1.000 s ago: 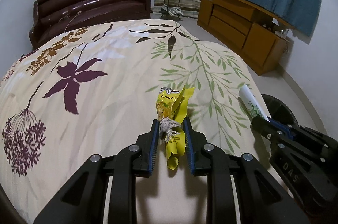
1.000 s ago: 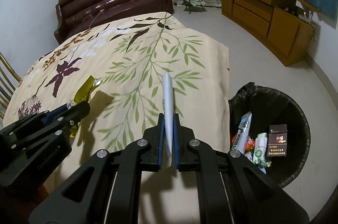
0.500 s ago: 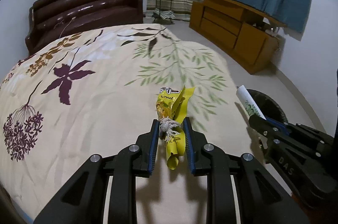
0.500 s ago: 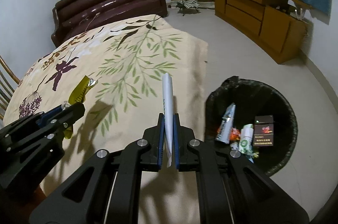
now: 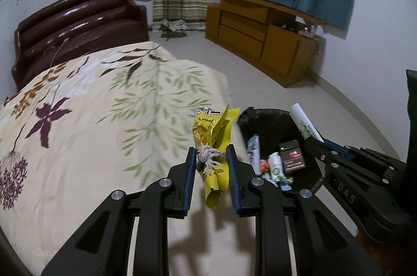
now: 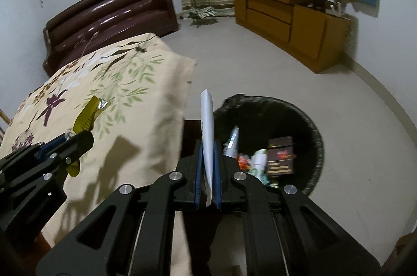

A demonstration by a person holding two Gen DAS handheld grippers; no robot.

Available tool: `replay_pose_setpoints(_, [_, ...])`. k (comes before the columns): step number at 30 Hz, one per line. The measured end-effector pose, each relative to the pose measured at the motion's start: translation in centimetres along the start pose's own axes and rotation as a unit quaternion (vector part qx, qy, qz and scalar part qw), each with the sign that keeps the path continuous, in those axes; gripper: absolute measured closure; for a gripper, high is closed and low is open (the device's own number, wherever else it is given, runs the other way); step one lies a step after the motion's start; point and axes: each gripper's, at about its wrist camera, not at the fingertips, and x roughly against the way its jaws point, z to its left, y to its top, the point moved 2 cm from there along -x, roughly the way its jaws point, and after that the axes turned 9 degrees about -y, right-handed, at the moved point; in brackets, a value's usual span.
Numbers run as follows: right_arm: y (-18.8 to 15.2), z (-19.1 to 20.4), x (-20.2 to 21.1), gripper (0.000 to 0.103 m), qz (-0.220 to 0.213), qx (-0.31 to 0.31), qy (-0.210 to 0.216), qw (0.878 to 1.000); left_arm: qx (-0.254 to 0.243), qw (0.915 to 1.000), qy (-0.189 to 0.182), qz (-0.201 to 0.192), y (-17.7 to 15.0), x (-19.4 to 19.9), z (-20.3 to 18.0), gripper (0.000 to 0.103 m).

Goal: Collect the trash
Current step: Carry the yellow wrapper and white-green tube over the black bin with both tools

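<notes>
**Both loads swung off the bed toward the bin**

Left hand-held gripper [image 5: 209, 166]: clamped on a yellow snack wrapper [image 5: 212, 143] with a frayed knot of white string [image 5: 207, 158] pinched in beside it. Right hand-held gripper [image 6: 207, 169]: closed on a flat white paper packet [image 6: 207, 130] standing upright between the pads.

A second earlier, both aimed over the bed; since then, swung right, with the black-lined trash bin [image 6: 310, 124] drawn in close. Right load now near the bin's left rim, though not clearly over the opening; left load short of it, above the edge of the floral bedspread [image 5: 104, 132]. Probably little left but a short carry and release.

Already in the bin: a dark cigarette box [image 6: 281, 156] and several small wrappers. Further off, a brown sofa [image 5: 78, 23] and a wooden cabinet [image 6: 286, 15], both well apart. In the way: only the bed's corner and the two tools' own closeness, a likely crowding at the rim.
</notes>
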Motion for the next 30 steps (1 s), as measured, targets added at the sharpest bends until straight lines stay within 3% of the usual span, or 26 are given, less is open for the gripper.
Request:
replay_pose_setpoints(15, [0.7, -5.4, -1.2, 0.095, -0.008, -0.044, -0.047, 0.998, -0.036, 0.9989, -0.027, 0.009, 1.8, -4.7, -4.4, 0.079])
replay_pose_setpoints(30, [1.6, -7.8, -4.2, 0.095, -0.002, -0.072, -0.063, 0.995, -0.060, 0.9979, -0.019, 0.019, 3.6, -9.1, -6.6, 0.079])
